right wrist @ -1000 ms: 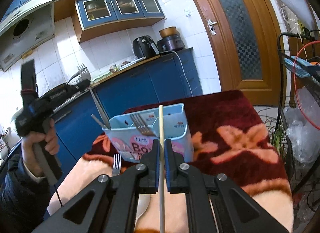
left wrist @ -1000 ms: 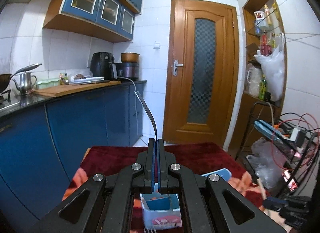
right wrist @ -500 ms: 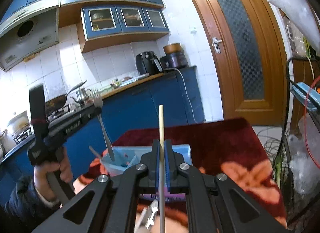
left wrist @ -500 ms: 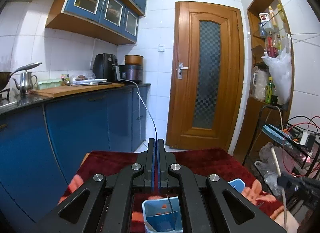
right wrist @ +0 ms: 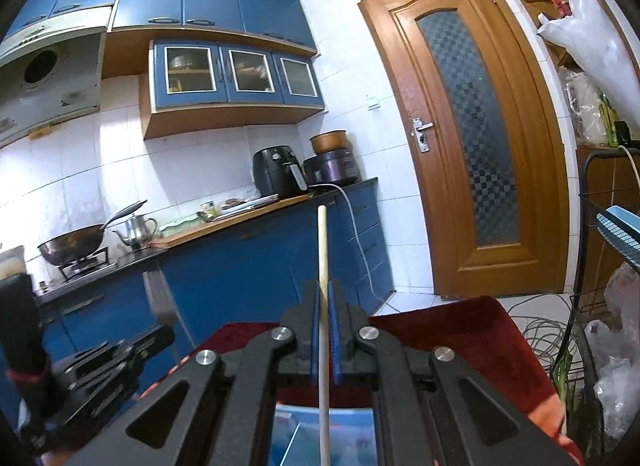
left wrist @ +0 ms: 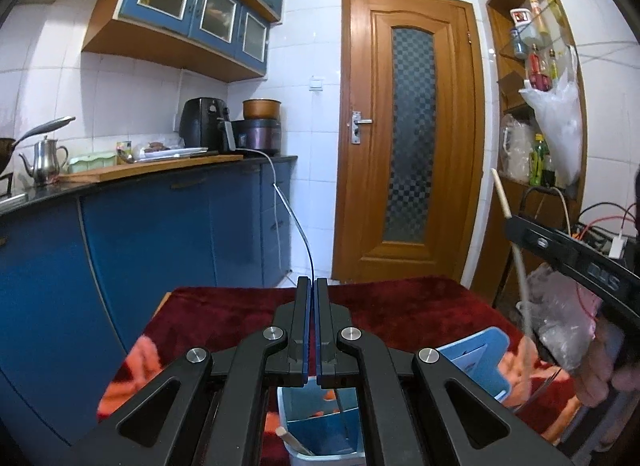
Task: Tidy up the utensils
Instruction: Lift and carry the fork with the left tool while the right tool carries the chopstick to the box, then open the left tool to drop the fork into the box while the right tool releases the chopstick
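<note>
I saw black grippers [left wrist: 312, 290] with blue pads. Chopstick [right wrist: 322, 250] was pale wood, box [left wrist: 320, 426] light blue, cloth [left wrist: 400, 314] dark red with orange flowers, cabinets [left wrist: 160, 234] blue, door [left wrist: 408, 137] brown, glass chequered, tiles [left wrist: 312, 25] white.

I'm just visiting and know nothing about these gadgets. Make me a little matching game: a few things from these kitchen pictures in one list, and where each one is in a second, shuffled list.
Things:
1. thin metal utensil handle
2. pale wooden chopstick
3. steel teapot
4. black air fryer

Places:
A. on the dark counter, next to the brown-lidded cooker
B. clamped in the left tool
C. clamped in the right tool
D. on the counter, next to the stove

Pairs: 1-B, 2-C, 3-D, 4-A
</note>
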### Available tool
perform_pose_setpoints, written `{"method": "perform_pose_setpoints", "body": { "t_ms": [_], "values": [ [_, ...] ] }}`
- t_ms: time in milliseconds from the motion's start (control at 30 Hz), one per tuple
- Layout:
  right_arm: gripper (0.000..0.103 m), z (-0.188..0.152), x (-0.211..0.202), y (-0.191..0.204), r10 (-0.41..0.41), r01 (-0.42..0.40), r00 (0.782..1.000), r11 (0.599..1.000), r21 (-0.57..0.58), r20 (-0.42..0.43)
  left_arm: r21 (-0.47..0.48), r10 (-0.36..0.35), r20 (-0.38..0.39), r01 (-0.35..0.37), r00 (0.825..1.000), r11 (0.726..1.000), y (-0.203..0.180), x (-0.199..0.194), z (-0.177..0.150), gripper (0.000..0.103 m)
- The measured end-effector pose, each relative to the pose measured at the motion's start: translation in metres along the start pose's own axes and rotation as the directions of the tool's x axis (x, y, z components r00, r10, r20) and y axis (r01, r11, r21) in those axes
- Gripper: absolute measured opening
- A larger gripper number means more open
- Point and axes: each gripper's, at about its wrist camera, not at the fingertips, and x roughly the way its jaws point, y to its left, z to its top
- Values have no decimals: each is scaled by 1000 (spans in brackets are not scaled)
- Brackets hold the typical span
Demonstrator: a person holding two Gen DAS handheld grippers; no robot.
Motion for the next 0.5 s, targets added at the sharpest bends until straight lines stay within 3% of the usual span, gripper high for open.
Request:
{"method": "perform_pose_setpoints", "body": {
  "t_ms": [167,500],
  "values": [
    [7,-12,17,-7,-24,24,1000,1000,9,-7,-7,-13,-12,13,1000,1000,-1,6,-8,1],
    [7,-30,17,-1,-19,15,998,997,-78,-52,-21,-23,-55,22,998,1000,0,14,-14,1]
  ]
}}
